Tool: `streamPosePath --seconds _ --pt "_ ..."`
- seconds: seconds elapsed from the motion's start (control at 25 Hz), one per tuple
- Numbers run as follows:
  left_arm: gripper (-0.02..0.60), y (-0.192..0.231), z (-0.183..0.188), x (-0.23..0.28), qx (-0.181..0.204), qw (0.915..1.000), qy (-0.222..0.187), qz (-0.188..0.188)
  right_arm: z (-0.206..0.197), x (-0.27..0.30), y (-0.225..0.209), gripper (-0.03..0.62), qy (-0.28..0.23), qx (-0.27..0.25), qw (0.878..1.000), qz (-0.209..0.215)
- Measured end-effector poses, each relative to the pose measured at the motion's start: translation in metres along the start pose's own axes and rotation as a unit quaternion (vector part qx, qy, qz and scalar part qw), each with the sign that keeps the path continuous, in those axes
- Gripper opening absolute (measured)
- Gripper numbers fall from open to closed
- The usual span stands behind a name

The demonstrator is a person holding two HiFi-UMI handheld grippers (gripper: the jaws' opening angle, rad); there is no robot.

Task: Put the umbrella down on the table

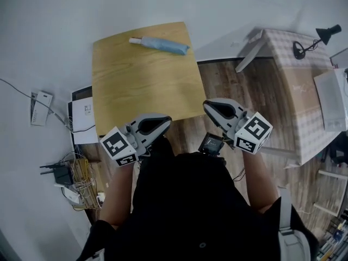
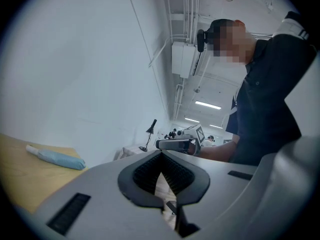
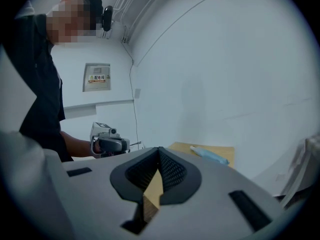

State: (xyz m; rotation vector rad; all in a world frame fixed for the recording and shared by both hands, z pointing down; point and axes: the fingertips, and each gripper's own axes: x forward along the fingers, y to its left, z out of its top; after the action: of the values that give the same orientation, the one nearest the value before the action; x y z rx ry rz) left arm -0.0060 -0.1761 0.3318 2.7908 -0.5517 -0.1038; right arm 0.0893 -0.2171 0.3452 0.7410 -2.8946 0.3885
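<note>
Umbrella: a folded, pale blue umbrella (image 1: 159, 44) lies flat on the wooden table (image 1: 141, 91), near the far edge. Its white handle (image 1: 134, 39) points to the left in the head view.
Contact: nothing touches it, and both grippers are well apart from it.
Left gripper: the left gripper (image 2: 161, 155) is held close to the person's body, off the near edge of the table. Its jaws are pressed together at the tips with nothing between them.
Right gripper: the right gripper (image 3: 159, 151) is likewise held near the body. Its jaws are closed tip to tip and empty.
Task state: judged from how it lies, the umbrella is already set down and resting steadily.
Weight: it is probably light, a compact folding kind that one gripper could carry.
Stiffness: there is likely a rigid core along its length under soft, bunched fabric, so the cloth would give before the pads bite.
Surface: the canopy looks smooth and may slide in a loose pinch. The handle seems harder and more secure to hold.
Fragility: it is not delicate, though a hard squeeze at mid-length could bend the thin ribs.
Where to hold: if it had to be lifted again, take it across the wrapped body near the handle, or on the handle itself.
Risk: a grip at one end would let the far end droop or swing.
</note>
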Motion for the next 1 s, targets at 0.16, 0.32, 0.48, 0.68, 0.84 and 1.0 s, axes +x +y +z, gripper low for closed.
streamPosePath --seconds 0.16,0.32,0.48,0.68,0.84,1.0 --pt "0.011 -0.055 -0.023 0.018 -0.008 1.0 0.0 0.001 -0.025 -0.052 0.015 0.018 -0.007 0.029 1.0 0.003" --pt "0.012 -0.094 -0.039 0.023 -0.016 0.9997 0.006 0.015 -0.037 -0.081 0.028 0.018 -0.02 0.046 0.999 0.014" --pt "0.012 -0.118 -0.049 0.017 -0.019 0.9993 0.016 0.027 -0.043 -0.09 0.042 0.018 -0.029 0.039 0.999 0.023" --pt "0.011 -0.13 -0.045 0.011 -0.016 0.9991 0.021 0.034 -0.045 -0.098 0.056 0.018 -0.036 0.046 0.998 0.025" --pt "0.012 -0.133 -0.039 0.0 -0.013 0.999 0.016 0.039 -0.048 -0.099 0.067 0.018 -0.028 0.045 0.998 0.028" --pt "0.011 -0.137 -0.037 -0.02 -0.013 0.9992 0.008 0.037 -0.048 -0.09 0.087 0.018 -0.021 0.039 0.999 0.031"
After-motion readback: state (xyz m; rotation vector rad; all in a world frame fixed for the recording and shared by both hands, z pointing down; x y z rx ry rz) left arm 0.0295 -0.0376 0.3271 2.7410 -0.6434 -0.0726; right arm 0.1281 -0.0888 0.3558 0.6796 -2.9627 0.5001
